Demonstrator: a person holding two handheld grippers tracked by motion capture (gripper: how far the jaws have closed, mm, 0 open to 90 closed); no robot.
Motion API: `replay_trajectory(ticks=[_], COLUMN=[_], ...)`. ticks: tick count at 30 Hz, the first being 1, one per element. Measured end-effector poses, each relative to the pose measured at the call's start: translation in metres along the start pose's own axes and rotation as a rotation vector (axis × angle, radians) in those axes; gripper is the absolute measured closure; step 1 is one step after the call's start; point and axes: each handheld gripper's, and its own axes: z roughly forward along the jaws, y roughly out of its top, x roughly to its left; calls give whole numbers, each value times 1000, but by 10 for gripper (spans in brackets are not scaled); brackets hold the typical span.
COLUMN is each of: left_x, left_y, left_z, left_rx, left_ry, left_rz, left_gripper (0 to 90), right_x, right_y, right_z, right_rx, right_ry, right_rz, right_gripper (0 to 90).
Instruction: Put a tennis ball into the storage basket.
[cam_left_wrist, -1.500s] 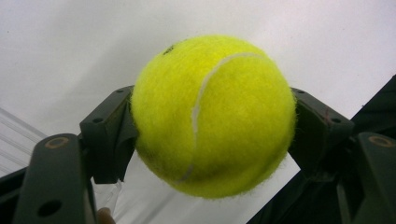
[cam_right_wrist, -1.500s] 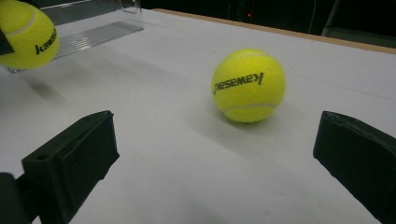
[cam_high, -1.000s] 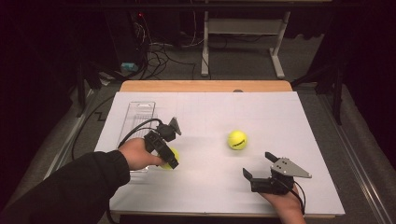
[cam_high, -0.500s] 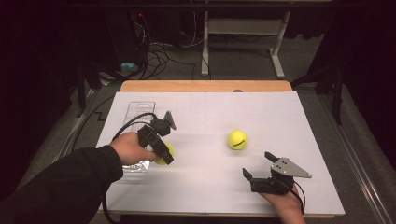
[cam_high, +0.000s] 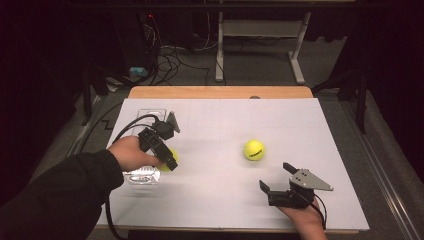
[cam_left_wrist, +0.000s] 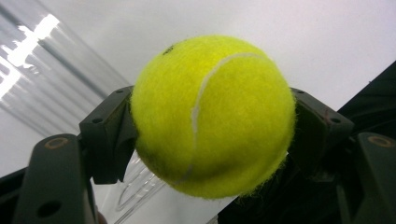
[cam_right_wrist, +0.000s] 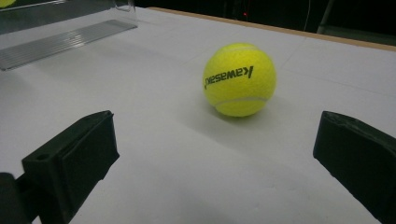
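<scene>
My left gripper (cam_high: 169, 159) is shut on a yellow tennis ball (cam_high: 168, 158), held above the left side of the white table sheet (cam_high: 220, 200). In the left gripper view the same ball (cam_left_wrist: 212, 116) sits squeezed between the two black jaws, with the clear plastic tube (cam_left_wrist: 42, 79) beneath it. A second yellow tennis ball (cam_high: 254, 149) rests on the sheet right of centre; the right gripper view shows it (cam_right_wrist: 239, 79) lying ahead with dark lettering on it. My right gripper (cam_high: 277, 182) stays low near the front edge, jaws wide open and empty, the ball a short way beyond them.
A clear plastic tube (cam_high: 145, 145) lies along the sheet's left side, partly under my left hand. The wooden table edge (cam_high: 220, 92) shows at the back. Beyond it stand a metal frame (cam_high: 260, 45) and floor cables (cam_high: 170, 55).
My left gripper has lifted the ball and carried it leftward, toward the clear tube. The right gripper and the second ball have stayed where they were.
</scene>
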Motion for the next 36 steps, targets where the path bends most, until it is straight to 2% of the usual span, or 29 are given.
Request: replay_trajectory(ticks=[18,24,36], left_x=[38,52,64], left_y=[-6,-7,-9], left_z=[-16,-15,-12], left_rx=[-17,1,13], left_ry=[34,42,55], left_rz=[-93,-128,-158], left_gripper=[260,260,260], right_x=[0,0,0], right_y=[1,1,1], right_z=[-1,-1,-1], right_rx=[-2,-3,-5], right_ry=[0,0,-2], right_rz=[-2,-3,-5], right_gripper=[0,0,0])
